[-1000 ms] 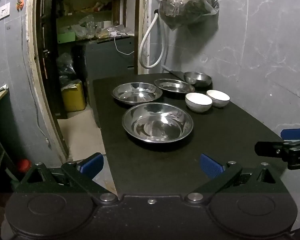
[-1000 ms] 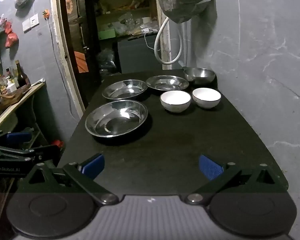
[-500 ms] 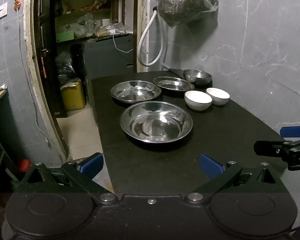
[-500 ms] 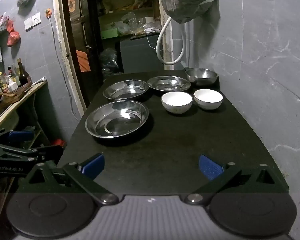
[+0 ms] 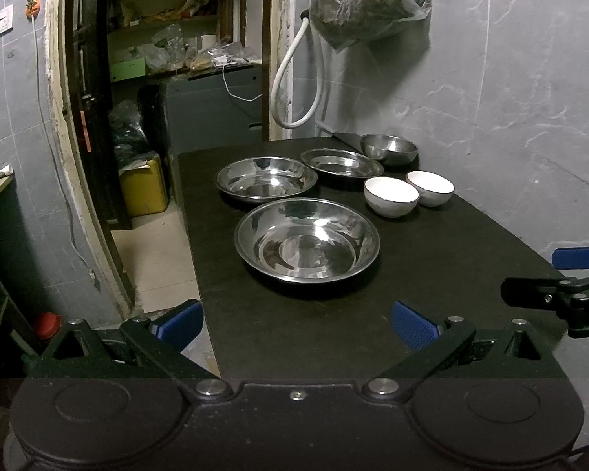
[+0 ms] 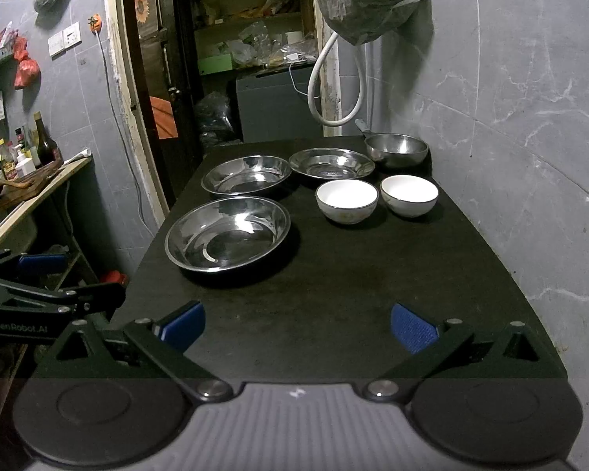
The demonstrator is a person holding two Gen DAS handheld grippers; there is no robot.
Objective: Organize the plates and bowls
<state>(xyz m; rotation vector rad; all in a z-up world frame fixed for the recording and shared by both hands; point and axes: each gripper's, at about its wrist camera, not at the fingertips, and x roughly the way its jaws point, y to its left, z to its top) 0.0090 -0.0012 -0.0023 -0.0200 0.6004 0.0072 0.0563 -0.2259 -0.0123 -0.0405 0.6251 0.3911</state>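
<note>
On the black table (image 5: 432, 274) lie three steel plates: a large near one (image 5: 307, 239) (image 6: 227, 233), one behind it to the left (image 5: 266, 178) (image 6: 246, 174), one further right (image 5: 341, 161) (image 6: 331, 163). Two white bowls (image 5: 390, 197) (image 5: 430, 188) stand side by side at the right, also in the right wrist view (image 6: 346, 200) (image 6: 409, 195). A steel bowl (image 5: 388, 149) (image 6: 396, 150) sits at the back right. My left gripper (image 5: 296, 324) is open and empty over the near left table edge. My right gripper (image 6: 296, 325) is open and empty over the near table end.
A grey marble wall (image 6: 510, 117) runs along the table's right side. A plastic bag (image 5: 367, 0) and a white hose (image 5: 294, 86) hang above the far end. An open doorway with shelves (image 5: 169, 59) lies behind. A side counter with bottles (image 6: 23, 165) stands to the left.
Both grippers have drifted slightly; the views shift a little toward the table. Plates and bowls have not moved. Both grippers stay open.
</note>
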